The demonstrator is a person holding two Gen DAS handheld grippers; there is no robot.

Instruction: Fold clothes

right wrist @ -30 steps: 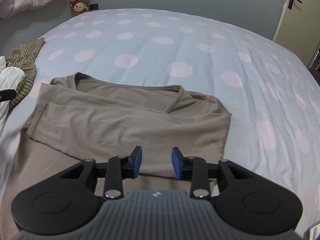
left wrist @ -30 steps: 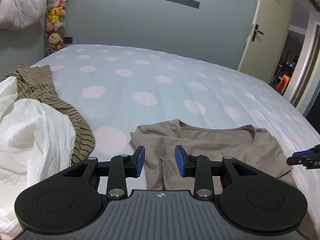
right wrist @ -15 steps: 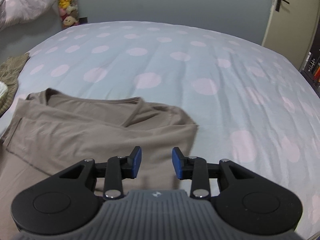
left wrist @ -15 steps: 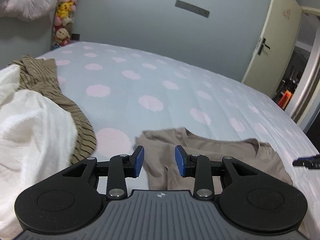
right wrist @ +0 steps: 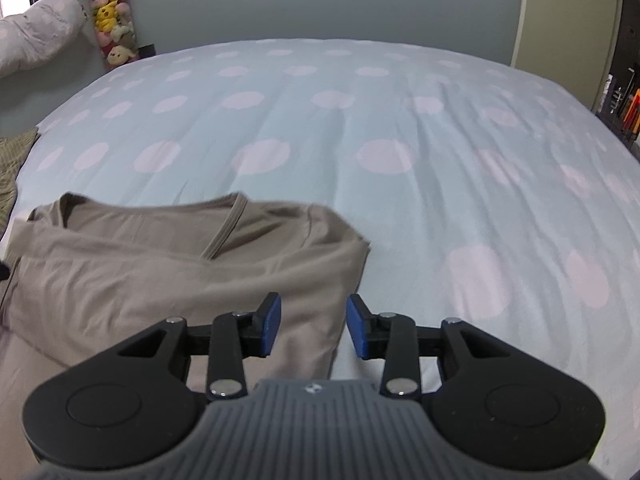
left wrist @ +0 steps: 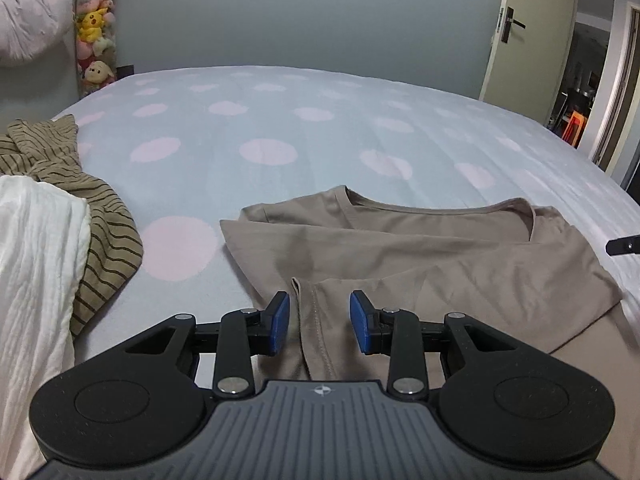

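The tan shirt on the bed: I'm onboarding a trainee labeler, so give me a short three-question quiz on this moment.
1. True or false: the left hand-held gripper is shut on the tan shirt.
2. Which lies nearer the striped garment: A) white cloth B) door?
3. Fill in: the bedsheet bears pink ____.

Key: 1 false, its jaws stand apart over a hem; 2 A; 3 dots.
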